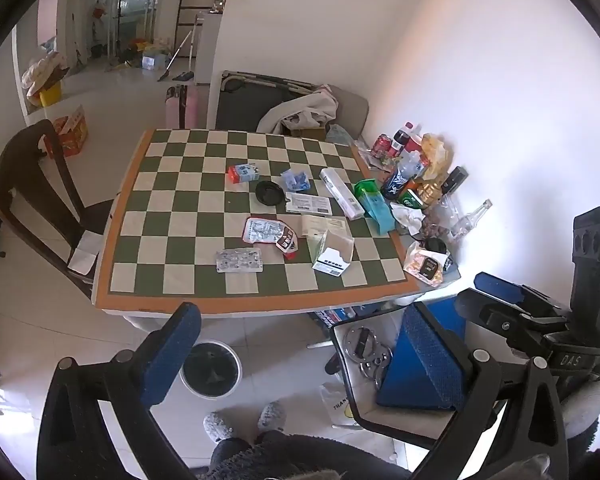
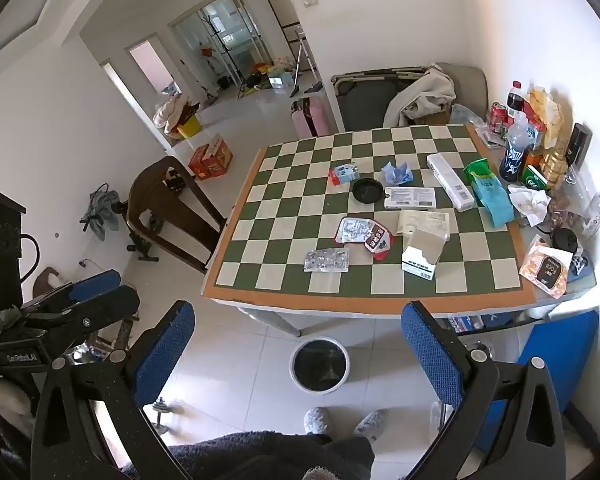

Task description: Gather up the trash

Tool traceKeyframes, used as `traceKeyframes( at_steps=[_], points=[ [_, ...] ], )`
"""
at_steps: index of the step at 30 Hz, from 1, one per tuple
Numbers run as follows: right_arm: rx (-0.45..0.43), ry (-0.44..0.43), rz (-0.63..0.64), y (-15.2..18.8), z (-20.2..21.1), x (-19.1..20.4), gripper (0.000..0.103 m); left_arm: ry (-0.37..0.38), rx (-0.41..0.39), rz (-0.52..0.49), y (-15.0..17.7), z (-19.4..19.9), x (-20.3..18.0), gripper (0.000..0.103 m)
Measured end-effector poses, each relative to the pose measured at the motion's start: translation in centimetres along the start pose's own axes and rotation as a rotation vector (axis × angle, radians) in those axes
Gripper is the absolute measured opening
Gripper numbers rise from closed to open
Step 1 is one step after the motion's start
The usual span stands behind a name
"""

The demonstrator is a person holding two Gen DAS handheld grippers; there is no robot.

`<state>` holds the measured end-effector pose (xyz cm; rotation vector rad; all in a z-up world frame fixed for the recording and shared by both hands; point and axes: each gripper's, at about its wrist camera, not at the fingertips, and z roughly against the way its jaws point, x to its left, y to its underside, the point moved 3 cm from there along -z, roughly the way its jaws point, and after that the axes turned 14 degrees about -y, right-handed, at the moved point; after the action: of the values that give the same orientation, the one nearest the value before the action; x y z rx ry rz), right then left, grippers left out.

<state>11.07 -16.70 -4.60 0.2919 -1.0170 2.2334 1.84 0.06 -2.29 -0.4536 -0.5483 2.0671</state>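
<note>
A table with a green-and-cream checkered cloth (image 1: 188,216) (image 2: 300,216) carries loose trash: a silver blister pack (image 1: 239,260) (image 2: 326,261), a red-and-white wrapper (image 1: 269,234) (image 2: 364,233), an open white carton (image 1: 332,252) (image 2: 422,254), a black lid (image 1: 269,193) (image 2: 367,190), a crumpled blue wrapper (image 1: 296,180) (image 2: 397,173) and a small red-blue box (image 1: 242,173) (image 2: 343,173). A white bin with a black liner (image 1: 211,369) (image 2: 320,365) stands on the floor before the table. My left gripper (image 1: 300,356) and right gripper (image 2: 300,352) are open and empty, held back from the table above the floor.
Bottles, a can and bags crowd the table's right edge by the wall (image 1: 416,176) (image 2: 532,148). A dark wooden chair (image 1: 32,192) (image 2: 168,216) stands left of the table. A blue chair (image 1: 424,360) is at the right. The person's slippered feet (image 1: 244,422) are below.
</note>
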Motion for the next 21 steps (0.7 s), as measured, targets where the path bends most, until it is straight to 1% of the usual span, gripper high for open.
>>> traceKeyframes(
  at_steps=[11,13,21],
  points=[
    [-0.009,-0.020,-0.007,-0.2,0.2,-0.2,0.103,0.013,-0.005,0.009,0.3,-1.0,-1.9,0.103],
    [-0.009,-0.019,-0.005,-0.3,0.2,-0.2,0.103,0.019,-0.004,0.004,-0.4,-0.2,-2.0,0.103],
    [-0.012,-0.026,-0.007,-0.4,0.4,-0.3,0.103,0.018,-0.006,0.003,-0.8,-0.4,-3.7,0.103]
  ],
)
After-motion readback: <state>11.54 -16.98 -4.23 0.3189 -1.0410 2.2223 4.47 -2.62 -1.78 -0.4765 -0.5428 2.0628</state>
